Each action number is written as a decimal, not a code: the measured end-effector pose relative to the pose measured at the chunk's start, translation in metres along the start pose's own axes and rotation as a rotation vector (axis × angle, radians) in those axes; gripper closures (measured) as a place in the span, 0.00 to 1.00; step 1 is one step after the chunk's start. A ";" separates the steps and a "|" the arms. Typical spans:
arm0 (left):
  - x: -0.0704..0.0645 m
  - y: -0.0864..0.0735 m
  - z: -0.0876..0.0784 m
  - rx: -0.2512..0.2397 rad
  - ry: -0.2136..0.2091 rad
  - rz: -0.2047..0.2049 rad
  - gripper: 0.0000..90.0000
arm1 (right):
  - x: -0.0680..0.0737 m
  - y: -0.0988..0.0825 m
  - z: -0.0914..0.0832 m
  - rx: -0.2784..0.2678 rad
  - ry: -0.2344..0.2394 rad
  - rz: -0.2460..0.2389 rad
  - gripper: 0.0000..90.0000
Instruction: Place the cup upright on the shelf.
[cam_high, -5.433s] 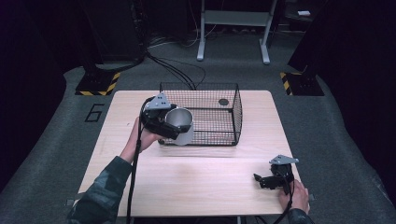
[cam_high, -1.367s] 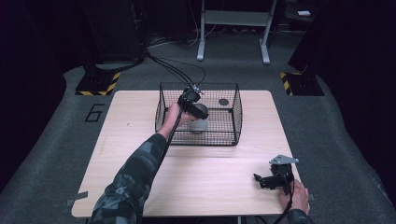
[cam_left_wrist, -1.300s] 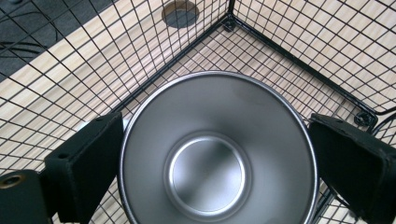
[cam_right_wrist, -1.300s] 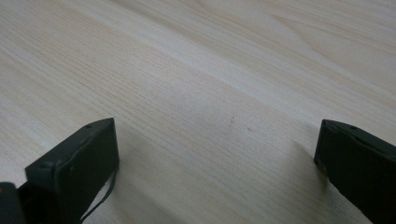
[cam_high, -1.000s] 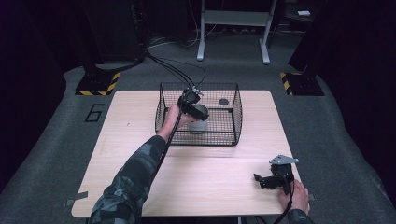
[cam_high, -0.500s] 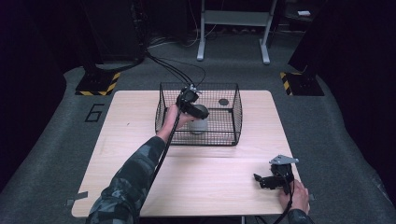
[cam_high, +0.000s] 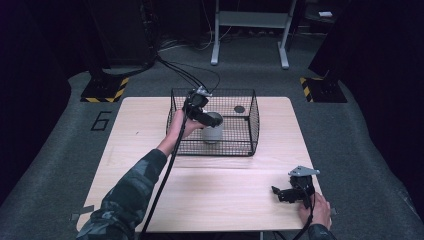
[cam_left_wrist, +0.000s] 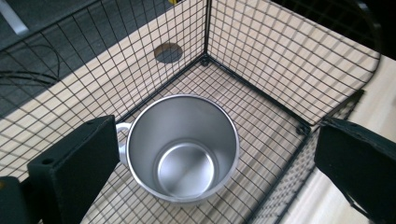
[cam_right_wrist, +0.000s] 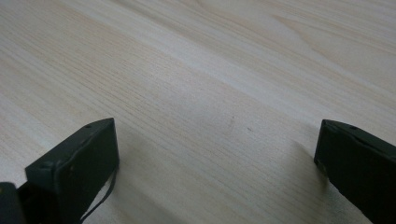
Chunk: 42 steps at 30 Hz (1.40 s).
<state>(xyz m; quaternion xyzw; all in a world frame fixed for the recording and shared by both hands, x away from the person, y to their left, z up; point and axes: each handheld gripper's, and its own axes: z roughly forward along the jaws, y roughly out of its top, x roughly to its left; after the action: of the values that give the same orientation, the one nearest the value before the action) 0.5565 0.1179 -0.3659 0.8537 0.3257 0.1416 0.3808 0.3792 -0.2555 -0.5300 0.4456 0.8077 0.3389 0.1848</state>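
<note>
My left gripper (cam_high: 200, 106) hangs over the wire basket (cam_high: 250, 125), jaws spread wide and holding nothing. Below them I see the steel mug (cam_left_wrist: 183, 148) standing upright on the basket floor, its handle toward the left jaw. My right gripper (cam_high: 292, 190) rests low on the wooden table (cam_right_wrist: 210, 93), jaws wide apart, empty.

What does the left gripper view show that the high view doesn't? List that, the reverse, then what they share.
Left gripper view: the metal cup's empty, shiny inside and its handle beside one wide-open jaw.
High view: the person's forearms, the left gripper over the wire basket, and the right gripper low at the table's front edge.
Both: the cup upright in the basket, and a dark round spot by its far corner.
</note>
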 end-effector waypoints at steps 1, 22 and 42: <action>-0.004 -0.002 -0.011 -0.003 -0.001 0.014 0.00 | 0.000 0.000 0.000 -0.002 -0.001 0.000 0.00; -0.032 -0.077 -0.104 -0.032 0.042 0.076 0.00 | 0.000 0.000 0.000 -0.001 0.000 0.001 0.00; -0.018 -0.234 -0.122 0.047 0.172 -0.099 0.00 | 0.000 0.000 0.000 -0.001 0.000 0.000 0.00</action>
<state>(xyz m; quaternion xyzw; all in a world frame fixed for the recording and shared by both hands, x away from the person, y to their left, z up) 0.3786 0.2902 -0.4579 0.8300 0.4022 0.1878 0.3378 0.3791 -0.2553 -0.5300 0.4458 0.8075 0.3391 0.1849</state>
